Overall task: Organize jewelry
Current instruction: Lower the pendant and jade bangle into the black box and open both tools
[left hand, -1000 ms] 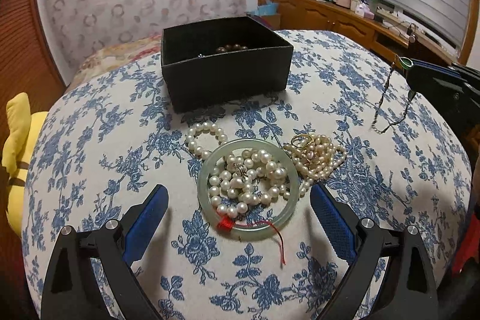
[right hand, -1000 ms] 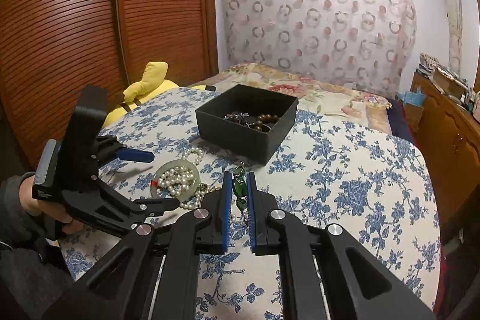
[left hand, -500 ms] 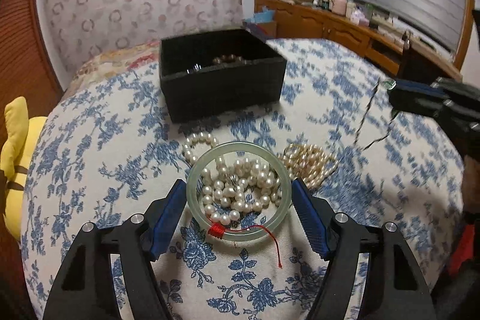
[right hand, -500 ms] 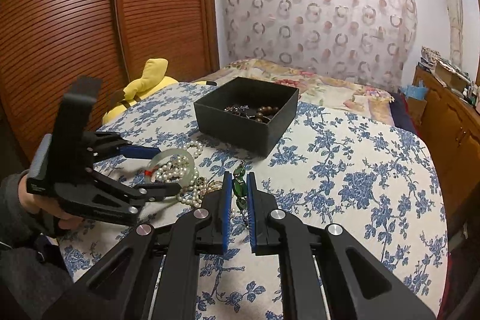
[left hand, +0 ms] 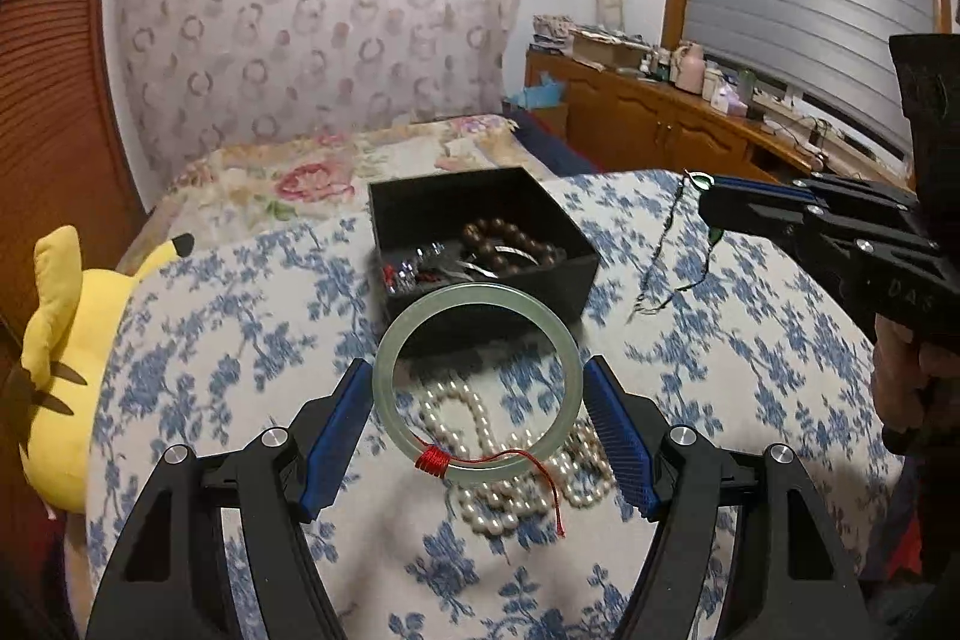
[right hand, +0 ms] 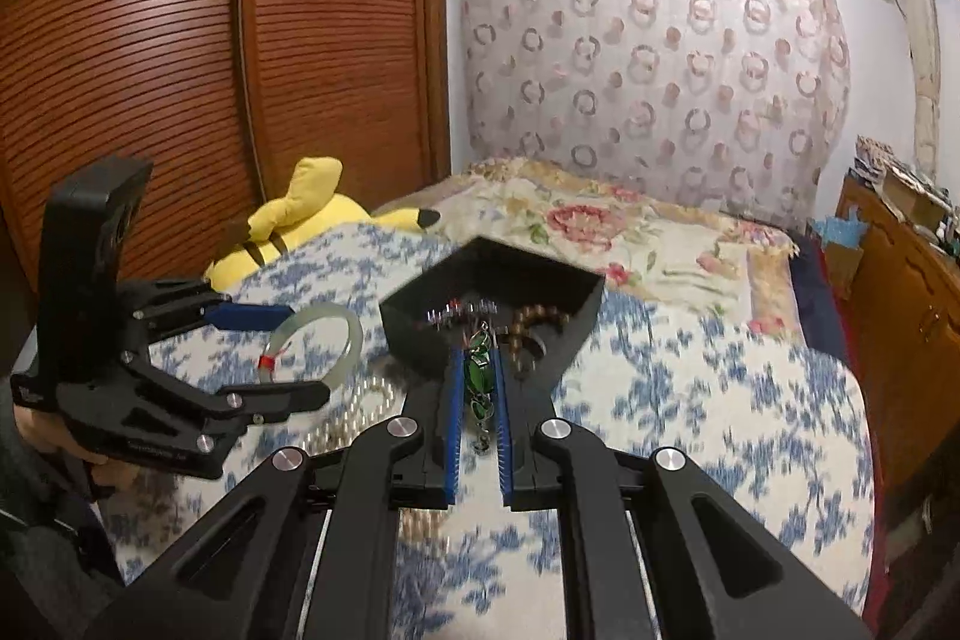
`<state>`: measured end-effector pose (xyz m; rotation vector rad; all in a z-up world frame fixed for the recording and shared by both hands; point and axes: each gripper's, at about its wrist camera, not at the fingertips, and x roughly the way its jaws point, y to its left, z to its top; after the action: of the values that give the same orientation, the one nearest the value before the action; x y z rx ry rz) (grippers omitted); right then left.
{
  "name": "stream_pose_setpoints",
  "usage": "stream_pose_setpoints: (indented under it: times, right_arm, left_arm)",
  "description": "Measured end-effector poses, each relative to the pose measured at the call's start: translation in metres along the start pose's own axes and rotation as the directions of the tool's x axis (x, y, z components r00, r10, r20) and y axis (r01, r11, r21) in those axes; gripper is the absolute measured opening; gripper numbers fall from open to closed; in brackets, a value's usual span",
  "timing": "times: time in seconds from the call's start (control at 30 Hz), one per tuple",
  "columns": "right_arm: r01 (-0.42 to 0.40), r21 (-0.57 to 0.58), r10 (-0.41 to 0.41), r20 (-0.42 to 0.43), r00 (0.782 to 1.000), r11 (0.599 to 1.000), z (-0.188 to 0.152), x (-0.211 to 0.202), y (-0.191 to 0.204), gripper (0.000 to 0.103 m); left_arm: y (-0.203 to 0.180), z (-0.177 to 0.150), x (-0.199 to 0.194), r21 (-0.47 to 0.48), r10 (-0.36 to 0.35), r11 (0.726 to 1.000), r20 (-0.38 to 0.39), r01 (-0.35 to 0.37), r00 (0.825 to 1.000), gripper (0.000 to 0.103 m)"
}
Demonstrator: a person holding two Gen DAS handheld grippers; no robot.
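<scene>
My left gripper (left hand: pixel 477 400) is shut on a pale green jade bangle (left hand: pixel 393 340) with a red thread wrap, held lifted above the table. The bangle (right hand: pixel 354 334) shows in the right wrist view between the left gripper's (right hand: pixel 300 346) blue pads. Under it lie pearl strands (left hand: pixel 504 484) on the floral cloth. My right gripper (right hand: pixel 480 376) is shut on a green-stone necklace (right hand: pixel 478 370), whose chain (left hand: pixel 660 250) dangles to the cloth in the left wrist view below the right gripper (left hand: pixel 711 196). A black open box (left hand: pixel 480 232) holds brown beads (left hand: pixel 510 238) and other jewelry.
The table wears a blue floral tablecloth (left hand: pixel 210 352). A yellow plush toy (left hand: pixel 72 340) sits at its left edge. Behind are a bed with a flowered cover (right hand: pixel 648 232), a wooden wardrobe (right hand: pixel 180 40) and a wooden dresser (left hand: pixel 660 124).
The left jaws closed on the jade bangle and lifted it off the pearls toward the box. The right gripper carried the green necklace up and nearer the box.
</scene>
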<state>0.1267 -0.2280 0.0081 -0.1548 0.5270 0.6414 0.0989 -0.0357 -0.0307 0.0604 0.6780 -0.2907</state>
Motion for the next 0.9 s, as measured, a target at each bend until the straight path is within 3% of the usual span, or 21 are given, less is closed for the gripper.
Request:
stream_pose_setpoints:
  times: [0.4, 0.9]
  right_arm:
    - [-0.028, -0.017, 0.028, 0.039, 0.999, 0.999, 0.04, 0.042, -0.016, 0.011]
    - [-0.102, 0.046, 0.104, -0.048, 0.993, 0.994, 0.025, 0.1, -0.036, 0.012]
  left_arm:
    - [0.015, 0.028, 0.01, -0.024, 0.015, 1.0, 0.019, -0.014, 1.0, 0.069]
    - [0.025, 0.05, 0.038, -0.037, 0.026, 0.999, -0.015, -0.027, 1.0, 0.069]
